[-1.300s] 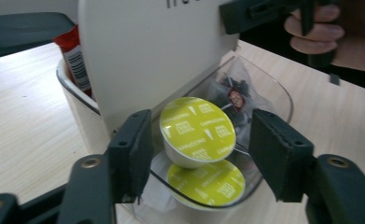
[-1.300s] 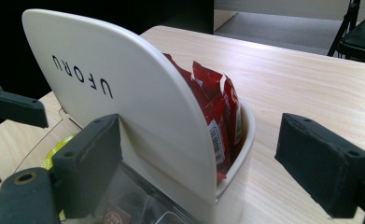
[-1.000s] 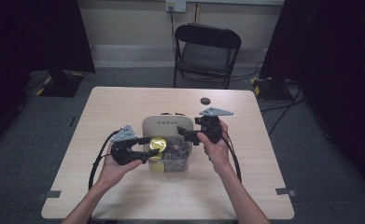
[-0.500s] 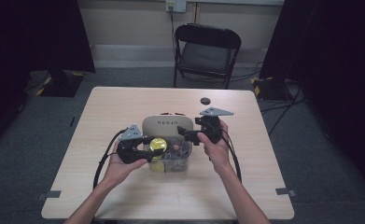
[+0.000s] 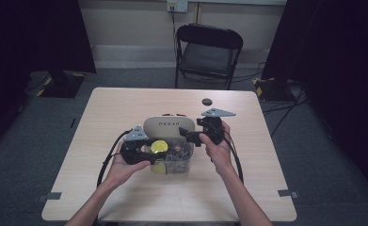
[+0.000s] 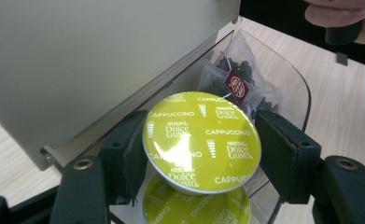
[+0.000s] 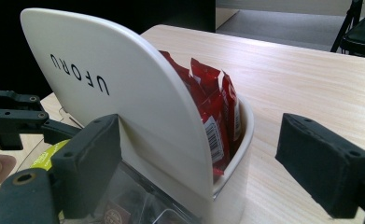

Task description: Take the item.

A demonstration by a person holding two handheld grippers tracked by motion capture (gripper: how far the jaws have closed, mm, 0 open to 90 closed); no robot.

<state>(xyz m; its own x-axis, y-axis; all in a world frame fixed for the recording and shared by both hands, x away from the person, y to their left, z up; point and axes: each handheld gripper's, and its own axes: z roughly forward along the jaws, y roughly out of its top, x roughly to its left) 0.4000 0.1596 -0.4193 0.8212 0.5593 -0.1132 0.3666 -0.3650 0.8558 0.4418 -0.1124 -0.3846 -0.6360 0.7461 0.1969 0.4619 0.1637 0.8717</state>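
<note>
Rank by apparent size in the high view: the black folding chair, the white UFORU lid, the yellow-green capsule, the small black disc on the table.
1. Black folding chair, though it stands farthest from the camera.
2. White UFORU lid.
3 and 4. Yellow-green capsule and small black disc: too alike to rank.

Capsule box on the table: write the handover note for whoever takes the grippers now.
Left gripper: its fingers have just been opening a little, the yellow-green Cappuccino capsule between them, over the clear compartment.
Right gripper: open, one finger against the raised white lid, propping it.
Box: a second capsule and tea bags in the clear compartment; red sachets in the rear one.
Done: lid up, capsule brought to the box.
Left: probably release the capsule, withdraw, lower the lid.
</note>
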